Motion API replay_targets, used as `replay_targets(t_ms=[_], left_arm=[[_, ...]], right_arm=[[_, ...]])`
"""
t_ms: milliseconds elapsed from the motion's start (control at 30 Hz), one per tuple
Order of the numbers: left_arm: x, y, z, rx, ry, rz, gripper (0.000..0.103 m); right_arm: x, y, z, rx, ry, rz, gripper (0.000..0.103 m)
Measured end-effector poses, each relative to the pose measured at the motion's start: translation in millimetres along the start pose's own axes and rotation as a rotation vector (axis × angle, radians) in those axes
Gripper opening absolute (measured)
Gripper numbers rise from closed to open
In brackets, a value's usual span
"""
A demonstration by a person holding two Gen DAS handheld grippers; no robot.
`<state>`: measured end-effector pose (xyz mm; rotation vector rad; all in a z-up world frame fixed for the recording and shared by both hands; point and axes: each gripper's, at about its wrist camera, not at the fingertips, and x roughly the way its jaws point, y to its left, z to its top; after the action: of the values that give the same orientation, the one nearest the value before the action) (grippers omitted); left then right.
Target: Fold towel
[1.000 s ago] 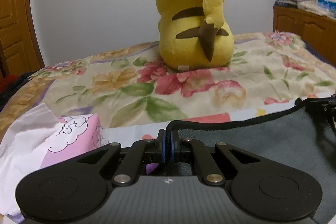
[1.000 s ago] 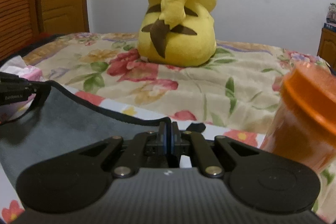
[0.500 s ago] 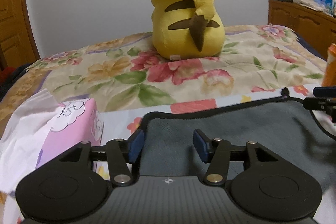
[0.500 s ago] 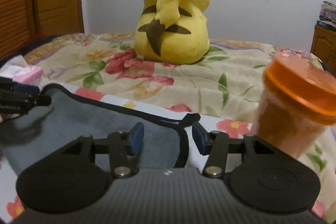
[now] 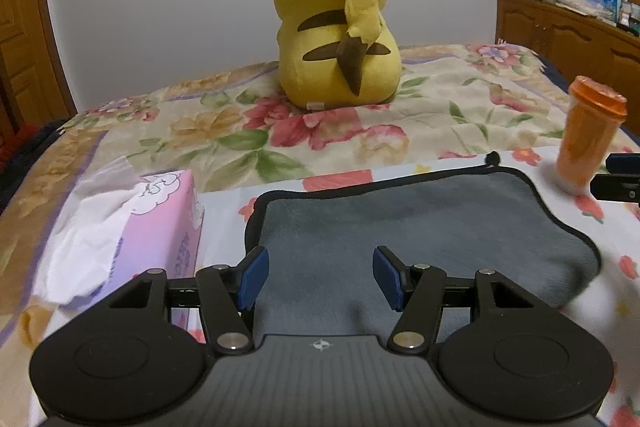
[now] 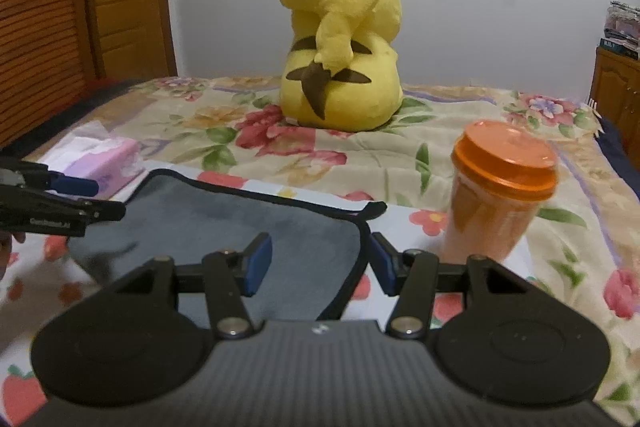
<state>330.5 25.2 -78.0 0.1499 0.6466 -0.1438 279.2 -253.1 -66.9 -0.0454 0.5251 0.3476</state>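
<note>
A grey towel (image 5: pixel 400 227) with black trim lies folded over on the flowered bedspread; it also shows in the right wrist view (image 6: pixel 224 223). My left gripper (image 5: pixel 318 277) is open and empty, raised above the towel's near left part. My right gripper (image 6: pixel 318 265) is open and empty above the towel's right edge, whose black trim runs between the fingers. The towel's black hanging loop (image 6: pixel 374 209) sticks out at its far right corner. Each gripper shows at the edge of the other's view: the right (image 5: pixel 618 179), the left (image 6: pixel 76 197).
A pink tissue box (image 5: pixel 160 219) with a tissue sticking out sits just left of the towel. An orange lidded cup (image 6: pixel 500 187) stands just right of it. A big yellow plush (image 5: pixel 340 15) sits farther back. A wooden cabinet (image 5: pixel 568 31) is at the far right.
Both grippers were shut on the towel's edge a second ago. They opened, let it go and drew back and up. The towel now lies flat on the bed.
</note>
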Motion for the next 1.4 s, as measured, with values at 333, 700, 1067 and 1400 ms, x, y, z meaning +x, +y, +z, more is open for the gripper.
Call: replay_targets(t_ms=[333,700,1067,1400], left_arm=[[-57,6,-13,0.024,-0.005,0.014,0.076],[-100,2,-22,-0.005,-0.033,0.002,0.098],[-128,-22,-18,0.037,-0.067,-0.014,0.103],[-172,-31,-14,0.048,-0.097,0.029,0.103]], right_arm=[[-46,11,-3,0.004,-0.025,0.007,0.074],[-75,11,-12,0.018,-0.044,-0.034,0.100],[-102,9,-7,0.050,-0.074,-0.079,0.103],[-137,11,6,0.074,-0.110,-0.084,0.103]])
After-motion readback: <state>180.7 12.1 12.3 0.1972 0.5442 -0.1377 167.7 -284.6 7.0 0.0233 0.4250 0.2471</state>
